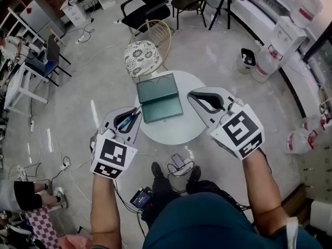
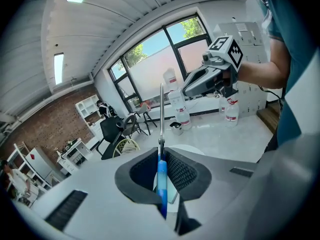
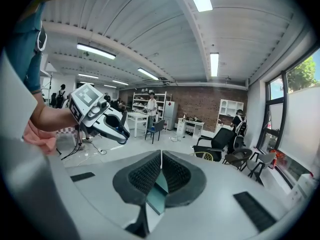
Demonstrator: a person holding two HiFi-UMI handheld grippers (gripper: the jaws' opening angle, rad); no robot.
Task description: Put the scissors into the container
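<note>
Left gripper (image 1: 137,111) is clamped on just the blue handle of the scissors (image 2: 161,149) and the right gripper (image 1: 191,94) is clenched on nothing, so they could swivel or slip and miss the container (image 1: 160,98).

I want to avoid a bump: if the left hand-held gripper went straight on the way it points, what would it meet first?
Probably the green container on the round table; the scissors it holds would touch first. Height above it is unclear.

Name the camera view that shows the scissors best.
The left gripper view: the scissors sit clamped between the left gripper's jaws, blue handle low, blade pointing away. The head view shows only a blue sliver in that gripper. The right gripper view shows that gripper far off, scissors barely discernible.
</note>
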